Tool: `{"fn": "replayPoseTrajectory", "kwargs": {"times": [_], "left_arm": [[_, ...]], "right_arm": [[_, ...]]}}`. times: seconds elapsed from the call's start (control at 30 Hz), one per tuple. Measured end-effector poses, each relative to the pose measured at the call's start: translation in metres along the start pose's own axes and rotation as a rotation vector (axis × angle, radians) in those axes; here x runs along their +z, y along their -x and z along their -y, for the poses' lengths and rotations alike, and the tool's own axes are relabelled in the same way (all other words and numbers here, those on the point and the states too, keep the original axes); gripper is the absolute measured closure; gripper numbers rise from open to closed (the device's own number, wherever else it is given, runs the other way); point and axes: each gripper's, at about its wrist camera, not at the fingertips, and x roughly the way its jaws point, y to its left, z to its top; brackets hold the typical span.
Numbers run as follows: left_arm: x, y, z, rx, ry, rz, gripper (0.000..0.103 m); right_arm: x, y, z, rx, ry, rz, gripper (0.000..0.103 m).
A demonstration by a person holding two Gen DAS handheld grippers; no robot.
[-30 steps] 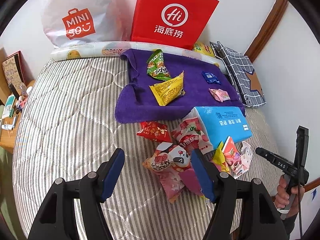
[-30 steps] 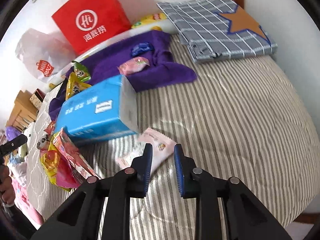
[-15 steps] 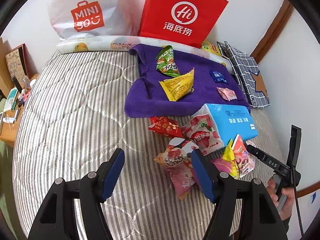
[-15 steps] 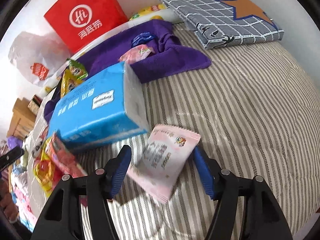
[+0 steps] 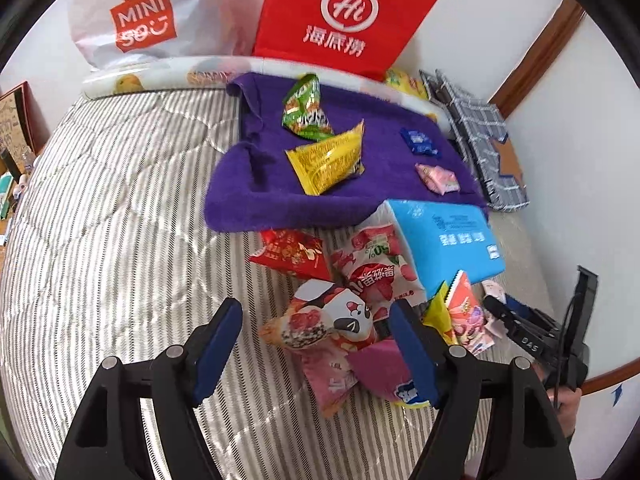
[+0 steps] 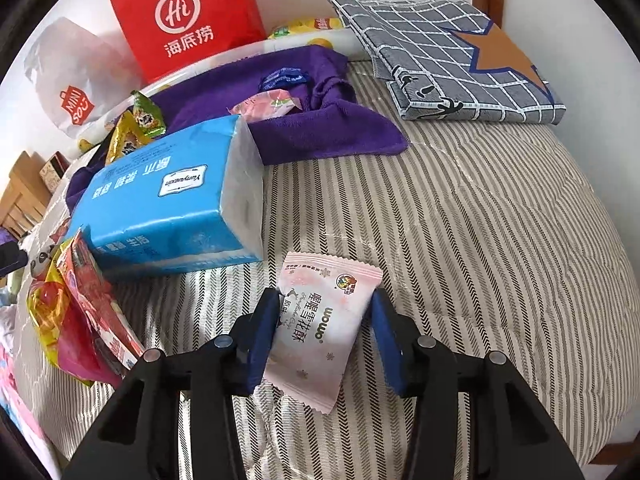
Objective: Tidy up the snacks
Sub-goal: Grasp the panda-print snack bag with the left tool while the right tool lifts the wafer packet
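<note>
A pale pink snack packet point(image 6: 324, 324) lies on the striped bed between the fingers of my right gripper point(image 6: 325, 334), which is open around it; the left pad touches the packet's edge. My left gripper point(image 5: 316, 344) is open above a pile of snacks: a panda packet point(image 5: 328, 320), a strawberry packet point(image 5: 376, 272) and a red packet point(image 5: 290, 254). A purple towel point(image 5: 256, 200) holds a green packet point(image 5: 306, 108), a yellow packet point(image 5: 330, 158), a small blue packet point(image 5: 420, 142) and a pink packet point(image 5: 438, 178).
A blue tissue pack point(image 6: 168, 200) lies beside the towel. A red paper bag point(image 5: 344, 16) and a white plastic bag point(image 5: 148, 20) stand against the wall. A folded grey checked cloth point(image 6: 448, 64) lies at the back right. The bed edge runs along the right.
My right gripper opened from nearly shut and now straddles the pink packet, jaws narrower than half a second ago. My left gripper shifted a little over the snack pile, still open.
</note>
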Motion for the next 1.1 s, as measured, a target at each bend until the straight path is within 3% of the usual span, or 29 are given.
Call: {"fn": "replayPoseTrajectory", "kwargs": {"times": [0.23,0.33,0.43,0.5,0.53,1.1], "left_arm": [[-0.001,-0.028,0.003,0.020,0.042,-0.070,0.029],[-0.003,-0.037,0.001,-0.006,0.073,-0.097,0.029],[-0.004,-0.042,0.001,-0.011,0.087,-0.104,0.034],[-0.005,-0.042,0.001,-0.025,0.092,-0.104,0.048],[-0.005,-0.042,0.001,-0.025,0.092,-0.106,0.048],[-0.021,0.026,-0.034,0.020,0.157,0.028,0.051]], "right_arm": [[-0.002,0.001,-0.001,0.004,0.012,0.008,0.056],[-0.004,0.003,-0.001,0.003,0.017,0.006,0.056],[-0.006,0.006,-0.002,-0.003,0.034,0.005,0.056],[-0.007,0.009,-0.001,-0.007,0.039,0.004,0.056],[-0.008,0.010,-0.001,-0.009,0.040,0.004,0.056],[-0.009,0.047,-0.007,0.014,0.029,0.072,0.056]]}}
